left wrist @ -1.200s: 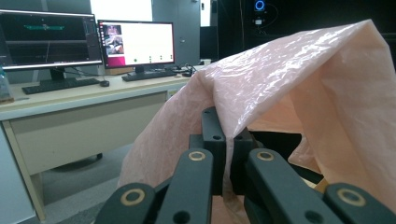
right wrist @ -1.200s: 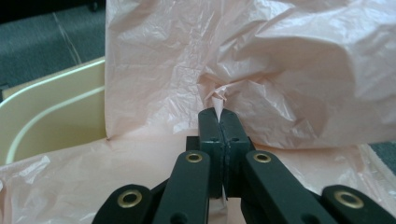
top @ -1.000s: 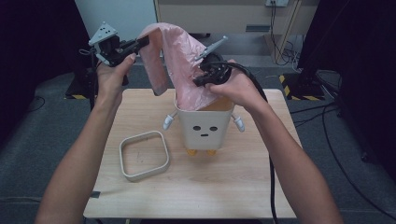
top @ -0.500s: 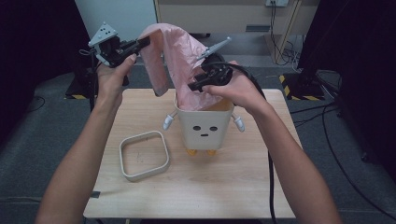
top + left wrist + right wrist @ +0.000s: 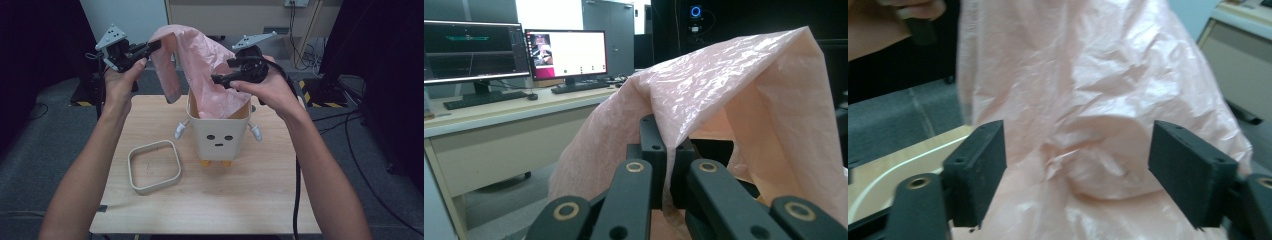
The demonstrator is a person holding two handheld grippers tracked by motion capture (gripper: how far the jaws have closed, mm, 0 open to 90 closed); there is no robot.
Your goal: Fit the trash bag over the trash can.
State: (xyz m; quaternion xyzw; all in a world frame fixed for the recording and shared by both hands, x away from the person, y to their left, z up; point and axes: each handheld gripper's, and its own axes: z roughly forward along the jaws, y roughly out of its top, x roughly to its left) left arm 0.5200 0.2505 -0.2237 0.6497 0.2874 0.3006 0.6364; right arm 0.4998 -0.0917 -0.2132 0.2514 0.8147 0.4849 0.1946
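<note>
L claw (image 5: 663, 165) clamped on pink bag (image 5: 210, 75); R claw (image 5: 1078, 170) wide open, holding nothing.

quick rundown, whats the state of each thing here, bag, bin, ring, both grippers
pink bag: partly in the bin, its upper part lifted and draped up to the left gripper
bin: upright on the table, open-topped, its ring off
ring: lying flat on the table, left of the bin, apart from it
left gripper: shut on a fold of the pink bag
right gripper: open, jaws wide at the bag
</note>
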